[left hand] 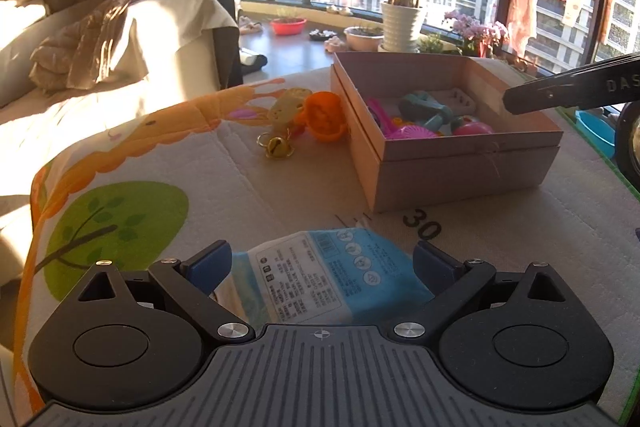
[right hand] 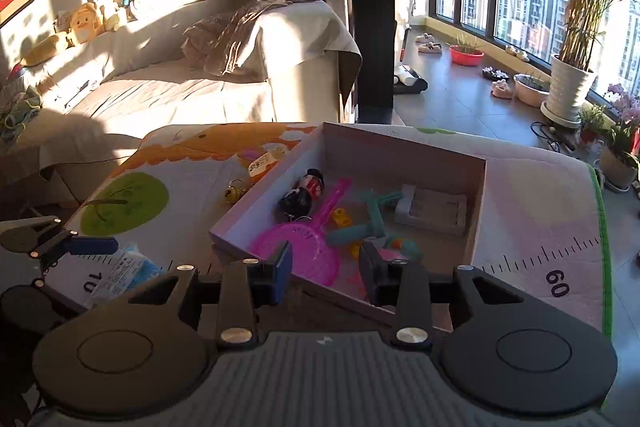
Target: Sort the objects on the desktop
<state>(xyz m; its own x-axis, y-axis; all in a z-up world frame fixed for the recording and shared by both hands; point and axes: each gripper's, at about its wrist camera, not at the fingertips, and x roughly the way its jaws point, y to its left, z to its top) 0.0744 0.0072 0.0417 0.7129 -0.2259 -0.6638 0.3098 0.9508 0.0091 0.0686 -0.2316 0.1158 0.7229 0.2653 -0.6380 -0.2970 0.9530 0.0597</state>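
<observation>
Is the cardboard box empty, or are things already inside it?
Not empty: the cardboard box holds a pink scoop and other toys.

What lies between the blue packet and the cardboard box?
Only bare printed mat, with the number 30, separates the blue packet from the cardboard box; the left wrist view shows this.

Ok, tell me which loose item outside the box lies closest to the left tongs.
The blue-and-white packet, lying between the open left tongs. The orange toy and gold bell sit farther off, beside the box.
</observation>
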